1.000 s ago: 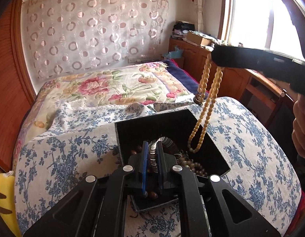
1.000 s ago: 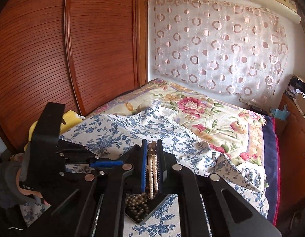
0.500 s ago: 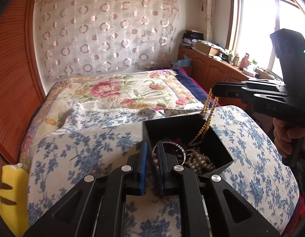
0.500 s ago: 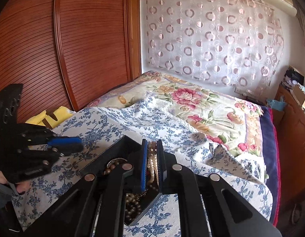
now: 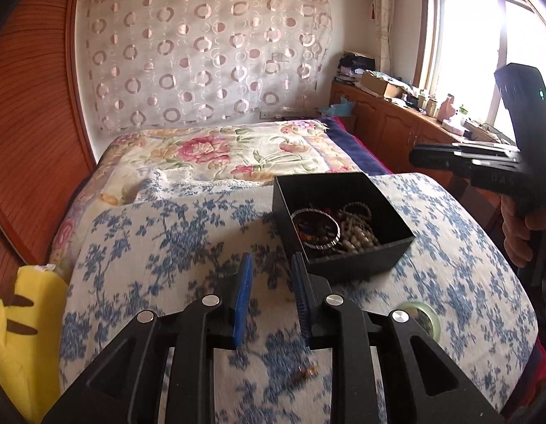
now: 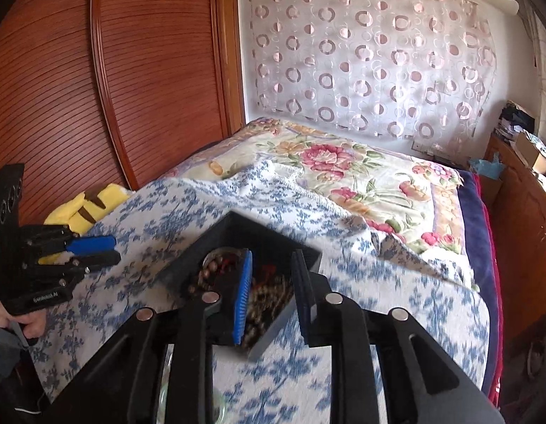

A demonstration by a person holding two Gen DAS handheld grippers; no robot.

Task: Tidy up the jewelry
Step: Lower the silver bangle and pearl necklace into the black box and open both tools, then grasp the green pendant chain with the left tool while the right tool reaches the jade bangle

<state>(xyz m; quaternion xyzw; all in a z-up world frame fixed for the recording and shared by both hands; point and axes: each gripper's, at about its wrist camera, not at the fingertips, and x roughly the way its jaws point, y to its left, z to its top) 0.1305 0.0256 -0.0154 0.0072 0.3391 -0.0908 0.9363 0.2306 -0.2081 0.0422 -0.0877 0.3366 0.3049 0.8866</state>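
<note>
A black open box sits on the blue-flowered cloth and holds a silver bangle and several bead strings. My left gripper is open and empty, low over the cloth just left of the box. It also shows in the right wrist view. My right gripper is open and empty, right above the box and its beads. It also shows in the left wrist view, to the right of the box. A pale green bangle and a small brown piece lie on the cloth.
The blue-flowered cloth covers the near end of a bed with a floral quilt. A yellow plush toy lies at the left edge. Wooden cabinets with clutter stand at the right under a window. A wooden wardrobe stands at the left.
Both grippers have opened. The left let go of the silver bangle and drew back to the left. The right let the yellowish bead string fall into the box.
</note>
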